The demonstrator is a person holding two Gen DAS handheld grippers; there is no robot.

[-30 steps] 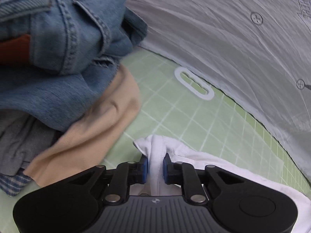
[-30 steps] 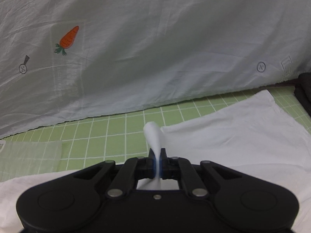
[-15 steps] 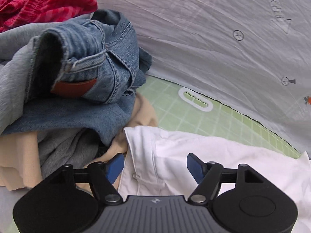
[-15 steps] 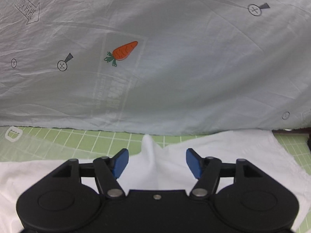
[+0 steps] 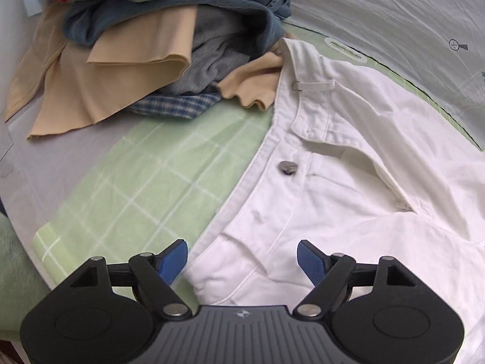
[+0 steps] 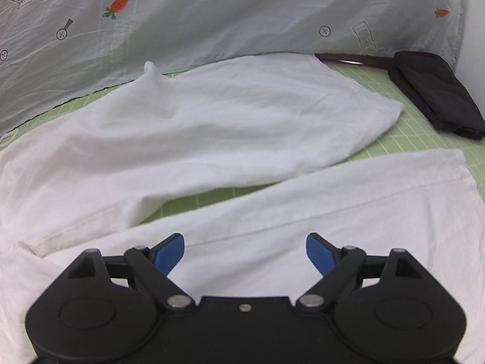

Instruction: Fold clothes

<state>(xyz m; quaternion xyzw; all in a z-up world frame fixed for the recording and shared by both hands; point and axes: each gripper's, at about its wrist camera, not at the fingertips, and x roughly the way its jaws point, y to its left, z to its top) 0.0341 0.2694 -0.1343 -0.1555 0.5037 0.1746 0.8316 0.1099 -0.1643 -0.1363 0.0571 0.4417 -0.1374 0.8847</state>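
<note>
Left wrist: white trousers [image 5: 348,182] beside clothes pile [image 5: 169,39].

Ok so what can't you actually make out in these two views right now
- White trousers: left wrist view, far side cut off by the frame edge; near part hidden behind the left gripper.
- Clothes pile: lower garments buried under the upper ones.
- Dark folded item: right wrist view, too blurred to identify.

My two grippers, left [image 5: 242,259] and right [image 6: 245,253], no longer pinch the white pants [image 5: 348,163]; their jaws are opening, pulled back, pants lying flat.
</note>
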